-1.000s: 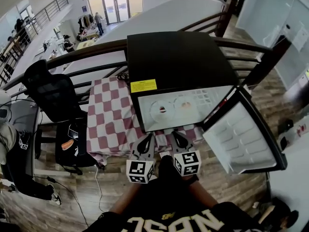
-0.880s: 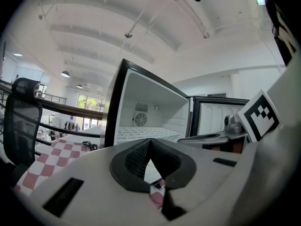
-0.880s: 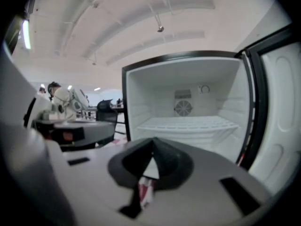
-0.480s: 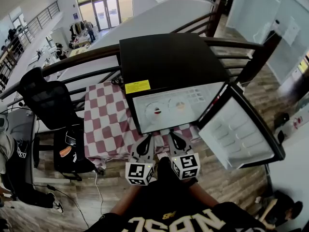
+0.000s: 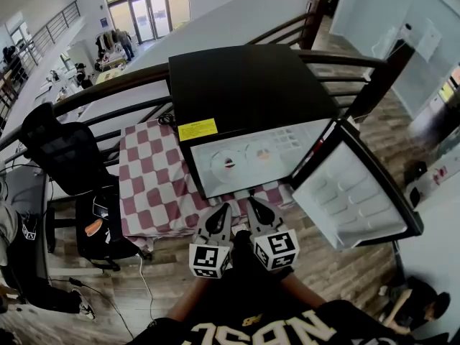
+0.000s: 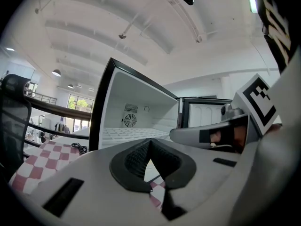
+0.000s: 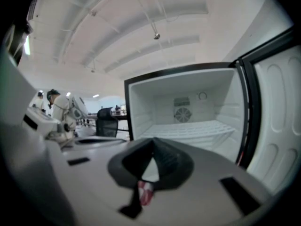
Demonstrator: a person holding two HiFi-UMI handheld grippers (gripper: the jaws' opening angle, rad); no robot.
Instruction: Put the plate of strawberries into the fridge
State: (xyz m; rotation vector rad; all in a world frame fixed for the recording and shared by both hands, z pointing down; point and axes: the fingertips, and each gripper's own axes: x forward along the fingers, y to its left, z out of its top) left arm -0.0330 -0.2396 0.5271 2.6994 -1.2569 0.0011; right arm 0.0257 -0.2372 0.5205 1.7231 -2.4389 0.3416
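A black mini fridge point(image 5: 244, 85) stands on a table with its door point(image 5: 352, 192) swung open to the right. In the head view two round white plates lie side by side inside it. The left plate point(image 5: 228, 164) has something dark red on it and the right plate point(image 5: 261, 153) something orange-red; I cannot tell which holds strawberries. My left gripper point(image 5: 221, 211) and right gripper point(image 5: 254, 204) hover side by side just in front of the opening, both shut and holding nothing. Both gripper views look into the white interior point(image 6: 136, 121) point(image 7: 188, 114) over a bare wire shelf, with the plates hidden.
A red-and-white checkered cloth point(image 5: 154, 178) covers the table left of the fridge. A black office chair point(image 5: 65, 149) stands further left, and a dark railing point(image 5: 108, 85) runs behind. A cable point(image 6: 77, 148) lies on the cloth. The open door point(image 7: 277, 121) blocks the right side.
The head view has drifted slightly, so the fridge sits a little further left and up. Both grippers stay shut in front of the opening, in about the same place.
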